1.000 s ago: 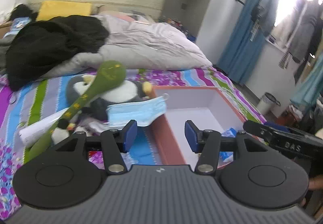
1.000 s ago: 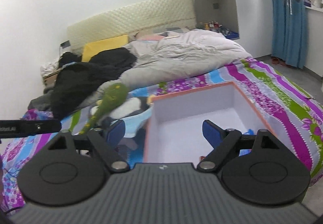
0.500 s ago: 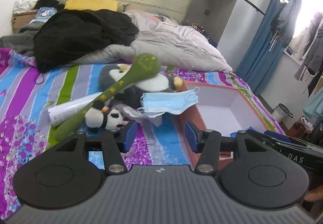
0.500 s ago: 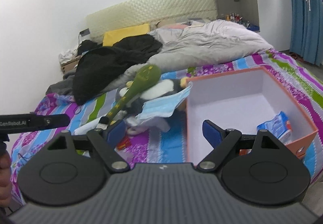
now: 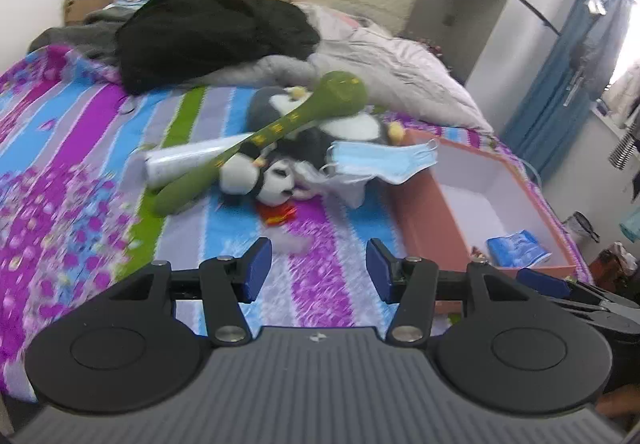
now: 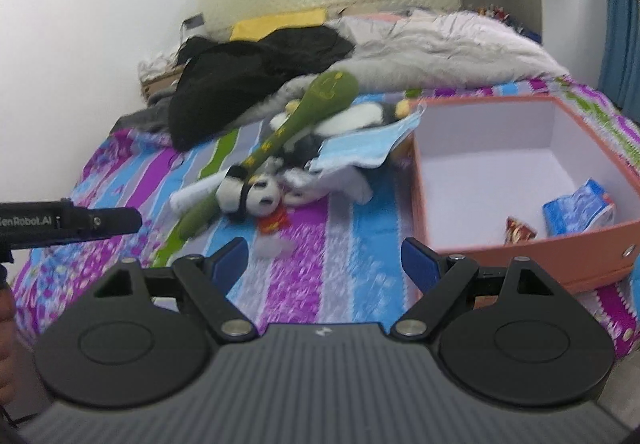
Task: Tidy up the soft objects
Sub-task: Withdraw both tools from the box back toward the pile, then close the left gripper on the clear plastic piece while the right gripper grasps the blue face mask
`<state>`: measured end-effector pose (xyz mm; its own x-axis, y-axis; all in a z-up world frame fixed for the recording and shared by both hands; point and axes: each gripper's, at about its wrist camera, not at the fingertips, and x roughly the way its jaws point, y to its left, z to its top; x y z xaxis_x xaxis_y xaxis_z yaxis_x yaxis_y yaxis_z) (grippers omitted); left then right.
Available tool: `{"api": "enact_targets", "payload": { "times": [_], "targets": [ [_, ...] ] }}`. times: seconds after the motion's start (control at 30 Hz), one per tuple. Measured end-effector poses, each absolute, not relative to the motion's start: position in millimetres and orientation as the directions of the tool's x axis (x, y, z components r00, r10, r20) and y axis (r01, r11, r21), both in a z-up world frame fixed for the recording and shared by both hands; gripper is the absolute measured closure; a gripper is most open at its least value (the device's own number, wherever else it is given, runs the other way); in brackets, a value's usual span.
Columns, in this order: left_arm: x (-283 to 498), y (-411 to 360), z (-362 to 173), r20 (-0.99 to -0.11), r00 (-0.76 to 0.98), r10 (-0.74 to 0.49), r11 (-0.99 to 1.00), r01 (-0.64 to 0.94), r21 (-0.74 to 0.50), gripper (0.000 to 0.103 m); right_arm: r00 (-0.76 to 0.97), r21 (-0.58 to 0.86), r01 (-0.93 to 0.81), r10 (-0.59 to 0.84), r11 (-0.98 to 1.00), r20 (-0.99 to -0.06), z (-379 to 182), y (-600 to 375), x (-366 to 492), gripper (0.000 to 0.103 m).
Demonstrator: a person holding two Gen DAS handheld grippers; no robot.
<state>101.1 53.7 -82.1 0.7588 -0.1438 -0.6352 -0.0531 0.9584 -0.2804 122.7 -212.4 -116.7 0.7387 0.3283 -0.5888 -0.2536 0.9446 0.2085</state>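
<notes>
Status: early stage; most of the sorting not yet done, judging by the present layout.

Left gripper (image 5: 316,268): jaws spread wide, nothing held, hovering above the striped bedsheet (image 5: 80,147), short of the pile. Right gripper (image 6: 324,264): jaws likewise spread wide, empty, above the same sheet, just left of the box.

Location of the soft objects: heaped together on the bedsheet, immediately left of the orange box (image 5: 424,211).
- Green plush club (image 5: 280,127): lying diagonally across the heap, head toward the quilt, handle end on the sheet.
- Panda toy (image 5: 272,179): under the club, nearest the grippers, with a red piece (image 5: 276,213) beside it.
- Penguin toy (image 5: 360,127): behind the panda, partly covered.
- Blue face mask (image 5: 380,161): draped on the heap, one edge reaching the box rim.
- White roll (image 5: 188,161): beneath the club handle; material not determinable.

Done: box already containing a blue packet (image 6: 578,209) and a small red packet (image 6: 518,232) on the floor near the front wall; rest of the interior bare.

Remaining: every item in the heap, presumably bound for the box. Panda toy the likeliest first pick, being closest and unobstructed on its near side. Caution: club resting on the panda, so likely to shift when the panda is lifted.
</notes>
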Motion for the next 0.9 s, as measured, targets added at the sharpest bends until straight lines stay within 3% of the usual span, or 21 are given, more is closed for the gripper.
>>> {"api": "enact_targets", "payload": {
  "times": [0.37,0.9],
  "targets": [
    [74.9,73.7,-130.1,-0.682,0.728,-0.073,0.934,-0.190,-0.303,0.045,0.642,0.256,-0.284,0.381,0.924,-0.665,-153.0,-195.2,122.8,0.018],
    [180.2,75.0,-210.1,-0.731,0.661,-0.166,0.924,-0.154,-0.350,0.043,0.693,0.257,-0.201,0.323,0.945,-0.645,-182.8,-186.4,217.5,0.018]
  ]
}}
